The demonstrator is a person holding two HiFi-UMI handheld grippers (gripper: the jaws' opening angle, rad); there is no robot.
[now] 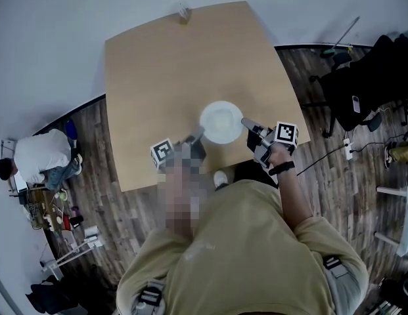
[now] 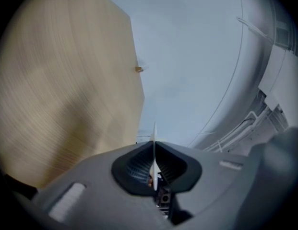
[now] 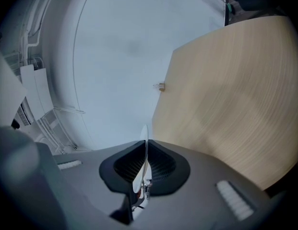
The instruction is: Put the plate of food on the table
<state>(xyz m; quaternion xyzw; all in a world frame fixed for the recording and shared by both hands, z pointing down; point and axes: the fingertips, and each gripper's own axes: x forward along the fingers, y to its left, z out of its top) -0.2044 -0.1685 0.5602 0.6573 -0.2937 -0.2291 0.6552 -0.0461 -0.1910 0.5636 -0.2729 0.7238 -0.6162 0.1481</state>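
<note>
A round white plate (image 1: 221,121) is over the near middle of the light wooden table (image 1: 158,64); what lies on it looks pale and I cannot make it out. My left gripper (image 1: 198,134) is shut on the plate's left rim and my right gripper (image 1: 246,123) on its right rim. In the left gripper view the plate's rim (image 2: 154,150) shows as a thin white sliver pinched between the dark pads (image 2: 134,166). The right gripper view shows the same sliver (image 3: 144,150) between its pads (image 3: 160,169). Whether the plate touches the table, I cannot tell.
A small object (image 1: 184,12) stands at the table's far edge, also seen in the gripper views (image 2: 138,69) (image 3: 160,86). A person (image 1: 43,156) crouches on the wood floor at left. A dark chair with clothes (image 1: 364,87) stands at right.
</note>
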